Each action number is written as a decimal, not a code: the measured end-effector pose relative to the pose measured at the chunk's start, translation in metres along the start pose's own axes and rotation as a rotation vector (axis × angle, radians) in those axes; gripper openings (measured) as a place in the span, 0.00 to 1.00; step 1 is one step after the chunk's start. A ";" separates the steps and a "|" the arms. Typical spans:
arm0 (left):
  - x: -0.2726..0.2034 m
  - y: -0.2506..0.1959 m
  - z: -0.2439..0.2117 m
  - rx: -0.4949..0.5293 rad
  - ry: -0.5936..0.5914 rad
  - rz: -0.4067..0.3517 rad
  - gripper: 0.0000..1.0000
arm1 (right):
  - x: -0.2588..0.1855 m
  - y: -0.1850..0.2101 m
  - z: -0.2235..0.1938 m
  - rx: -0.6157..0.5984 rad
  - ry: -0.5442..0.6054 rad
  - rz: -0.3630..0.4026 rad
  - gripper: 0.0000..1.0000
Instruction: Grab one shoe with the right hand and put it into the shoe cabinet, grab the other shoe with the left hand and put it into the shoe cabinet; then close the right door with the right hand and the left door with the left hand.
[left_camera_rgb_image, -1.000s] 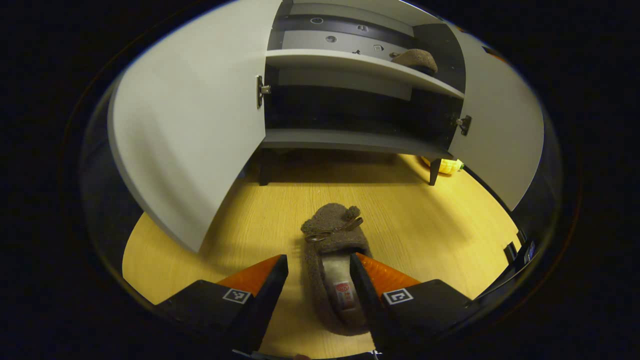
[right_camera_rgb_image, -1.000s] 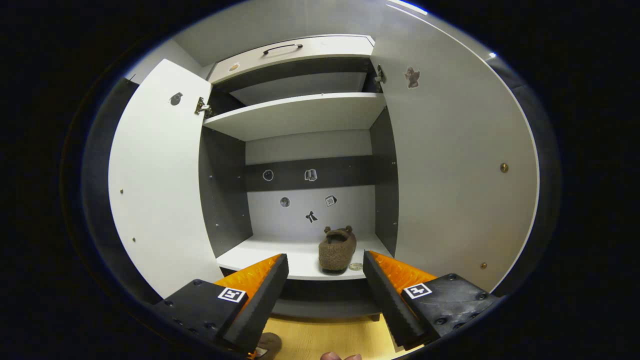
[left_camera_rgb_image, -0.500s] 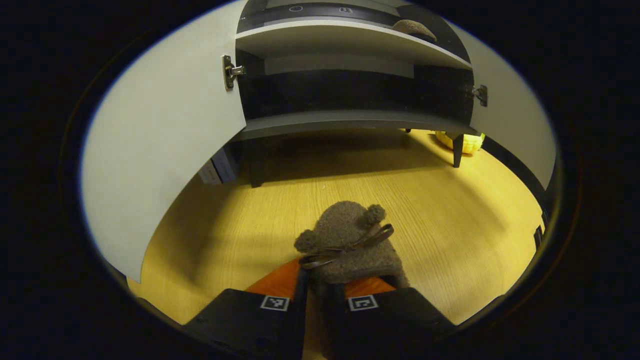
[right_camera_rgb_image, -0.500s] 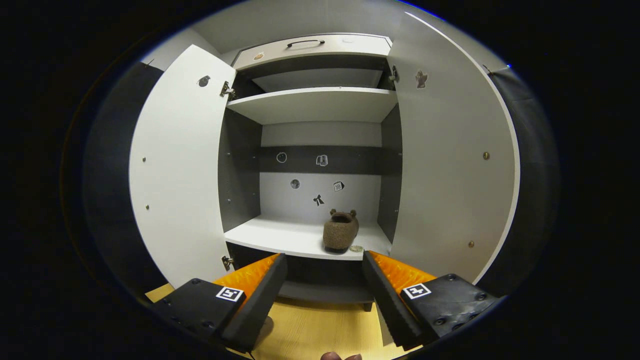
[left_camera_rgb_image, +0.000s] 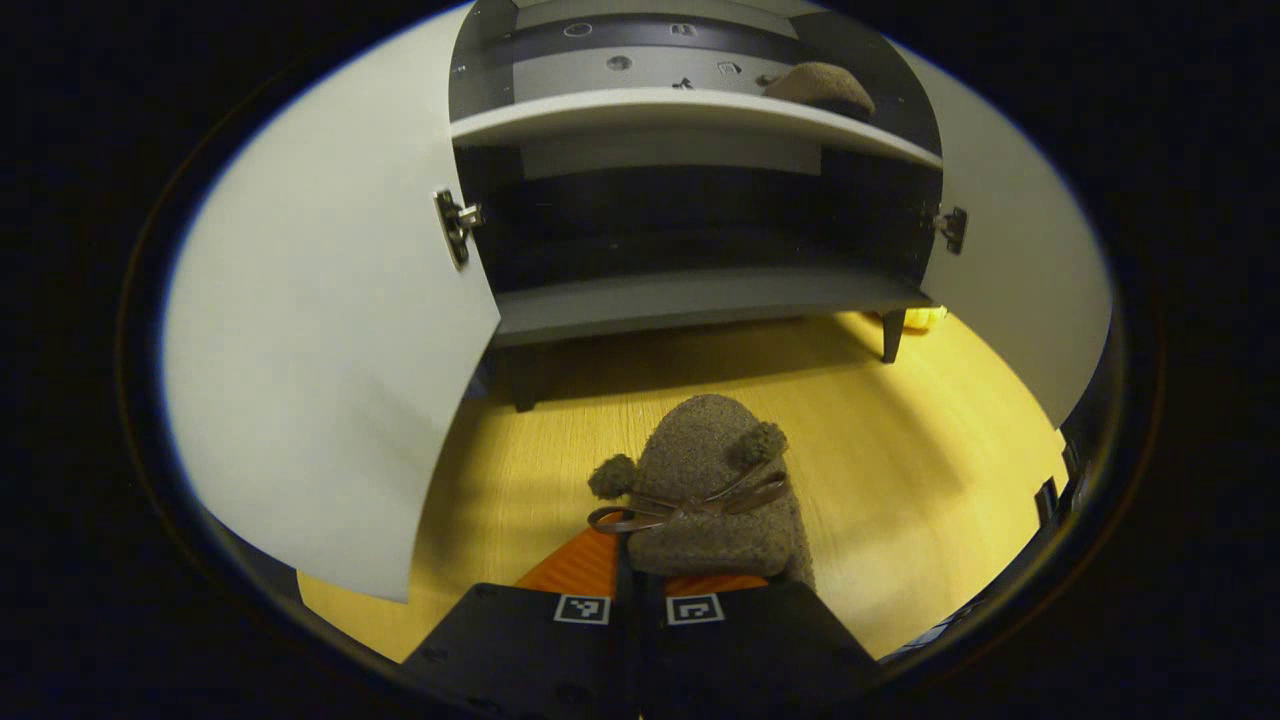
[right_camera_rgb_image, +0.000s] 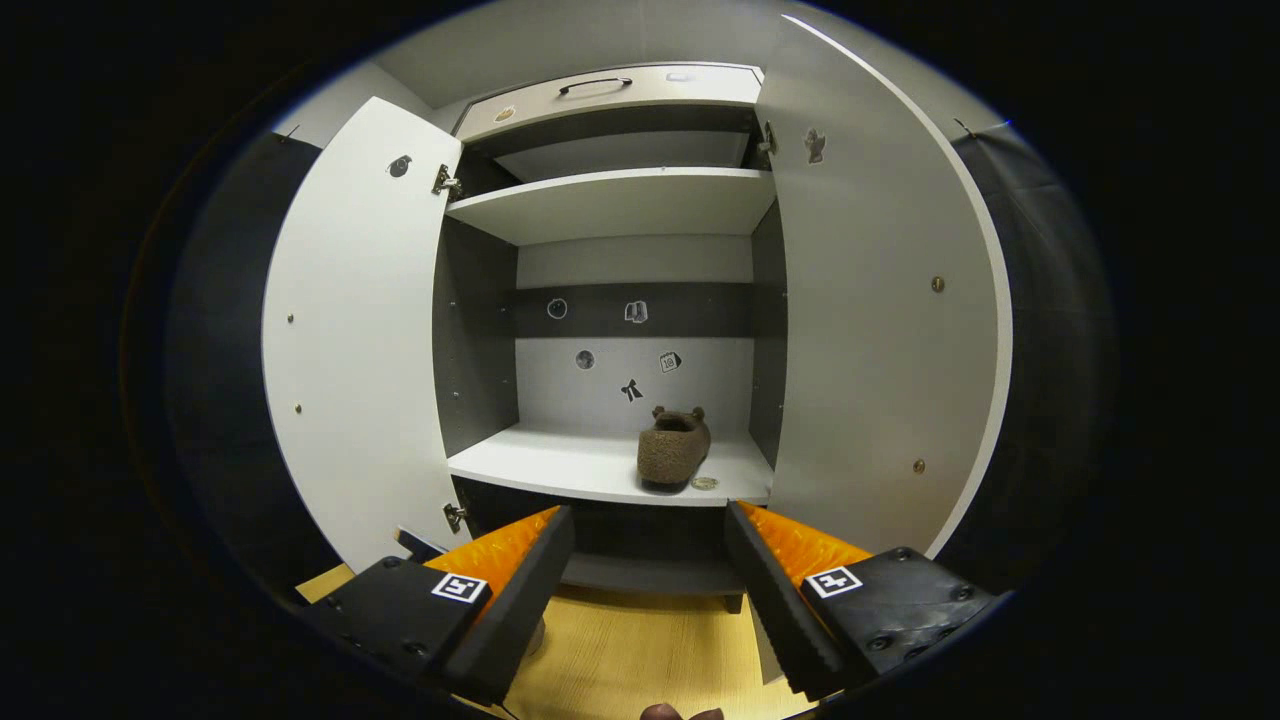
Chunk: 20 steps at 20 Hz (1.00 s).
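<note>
Now the left gripper (left_camera_rgb_image: 640, 590) has its fingers pinched on the heel of the second fuzzy brown slipper (left_camera_rgb_image: 705, 490), where a second ago they stood wide around it on the wooden floor (left_camera_rgb_image: 900, 450). The slipper looks lifted, its toe aimed at the open shoe cabinet (left_camera_rgb_image: 690, 295). The first slipper (right_camera_rgb_image: 673, 449) sits on the middle shelf (right_camera_rgb_image: 560, 465), right of centre. The right gripper (right_camera_rgb_image: 648, 560) hangs back empty, fingers wide. Judging from this, placing the second slipper comes next; both doors remain open.
</note>
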<state>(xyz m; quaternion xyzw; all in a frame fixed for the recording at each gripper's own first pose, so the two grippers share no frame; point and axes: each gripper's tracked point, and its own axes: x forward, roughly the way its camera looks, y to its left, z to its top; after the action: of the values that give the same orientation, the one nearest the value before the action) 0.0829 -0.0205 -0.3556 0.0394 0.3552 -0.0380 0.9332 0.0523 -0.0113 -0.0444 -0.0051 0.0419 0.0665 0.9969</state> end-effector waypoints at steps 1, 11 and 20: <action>-0.015 -0.002 0.015 -0.010 -0.014 0.006 0.06 | -0.001 -0.001 0.000 -0.004 -0.004 0.002 0.99; -0.105 -0.003 0.195 -0.093 -0.193 0.020 0.06 | -0.012 -0.010 -0.004 0.027 -0.001 0.004 0.99; -0.096 0.008 0.349 -0.161 -0.311 0.004 0.06 | -0.027 -0.019 -0.013 0.030 -0.002 -0.004 0.99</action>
<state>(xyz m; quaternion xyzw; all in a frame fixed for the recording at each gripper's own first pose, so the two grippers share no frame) 0.2427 -0.0434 -0.0316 -0.0413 0.2083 -0.0133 0.9771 0.0273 -0.0342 -0.0554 0.0101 0.0419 0.0639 0.9970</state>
